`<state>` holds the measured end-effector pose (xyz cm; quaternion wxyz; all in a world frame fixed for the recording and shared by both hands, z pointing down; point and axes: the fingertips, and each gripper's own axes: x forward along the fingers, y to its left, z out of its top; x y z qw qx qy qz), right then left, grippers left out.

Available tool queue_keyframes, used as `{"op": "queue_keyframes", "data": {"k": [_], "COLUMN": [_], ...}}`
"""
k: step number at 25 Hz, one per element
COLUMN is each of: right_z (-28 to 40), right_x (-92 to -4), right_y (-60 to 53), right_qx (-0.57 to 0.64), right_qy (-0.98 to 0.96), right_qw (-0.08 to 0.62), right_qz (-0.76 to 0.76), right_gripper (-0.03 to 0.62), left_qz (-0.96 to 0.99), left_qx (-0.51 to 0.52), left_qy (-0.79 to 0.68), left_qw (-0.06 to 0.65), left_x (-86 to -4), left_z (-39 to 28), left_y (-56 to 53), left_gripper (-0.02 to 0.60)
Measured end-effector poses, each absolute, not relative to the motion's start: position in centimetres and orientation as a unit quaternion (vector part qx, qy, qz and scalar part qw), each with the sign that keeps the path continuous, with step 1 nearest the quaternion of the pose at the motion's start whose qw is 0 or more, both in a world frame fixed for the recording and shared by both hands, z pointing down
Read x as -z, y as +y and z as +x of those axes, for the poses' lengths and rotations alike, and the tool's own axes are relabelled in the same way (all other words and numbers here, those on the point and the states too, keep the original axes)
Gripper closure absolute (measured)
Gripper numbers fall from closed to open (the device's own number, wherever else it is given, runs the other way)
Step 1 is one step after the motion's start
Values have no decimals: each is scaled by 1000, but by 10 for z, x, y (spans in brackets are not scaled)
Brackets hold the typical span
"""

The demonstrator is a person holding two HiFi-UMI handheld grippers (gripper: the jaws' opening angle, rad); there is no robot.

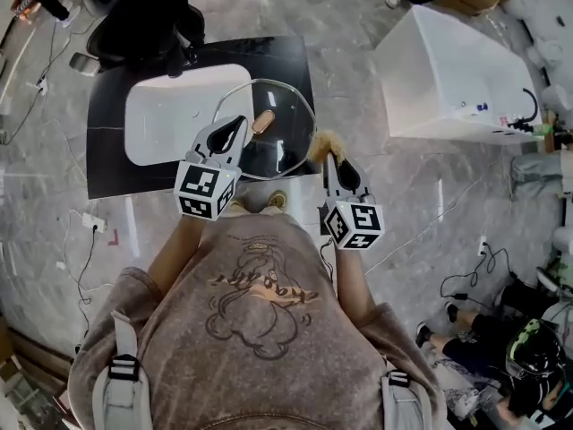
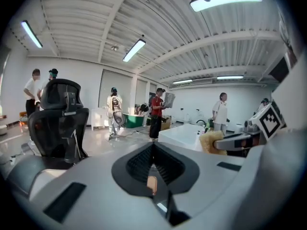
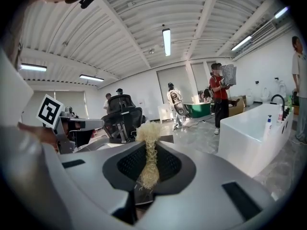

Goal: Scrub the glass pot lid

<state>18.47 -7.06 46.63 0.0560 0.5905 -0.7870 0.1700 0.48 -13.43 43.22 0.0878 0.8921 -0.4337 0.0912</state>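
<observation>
The round glass pot lid [image 1: 285, 106] with a wooden knob [image 1: 263, 122] is held up over the black counter and the sink's right end. My left gripper [image 1: 237, 124] is shut on its left rim. In the left gripper view the rim shows as a thin edge with a brown patch [image 2: 152, 182] between the closed jaws of the left gripper [image 2: 153, 152]. My right gripper [image 1: 329, 157] is shut on a straw-coloured fibre scrubber [image 1: 324, 143], just off the lid's right edge. The scrubber [image 3: 149, 152] sticks up between the right gripper's [image 3: 149, 143] jaws.
A white sink basin [image 1: 170, 119] sits in the black counter [image 1: 107, 146]. A white tub [image 1: 448, 70] stands at the right and a black office chair [image 1: 143, 16] behind the counter. Cables lie on the floor [image 1: 85, 227]. Several people stand at the room's far side.
</observation>
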Motion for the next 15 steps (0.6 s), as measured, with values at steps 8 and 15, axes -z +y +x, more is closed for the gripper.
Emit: {"op": "queue_keyframes", "data": {"k": [8,15], "right_z": [169,176], "right_x": [-466,-475], "right_y": [-89,-100], "right_qx": [-174,-182], "right_qy": [-801,-789], "right_qw": [59,58], "right_qz": [569,584], "right_gripper": [542,542], "left_qz": [892,904], "left_qx": [-116,-109], "left_qy": [-428,-397], "left_qw": [89,113], "left_x": [-441,-453], "left_z": [3,17], "left_y": [-137,-156], "left_gripper": [563,312]}}
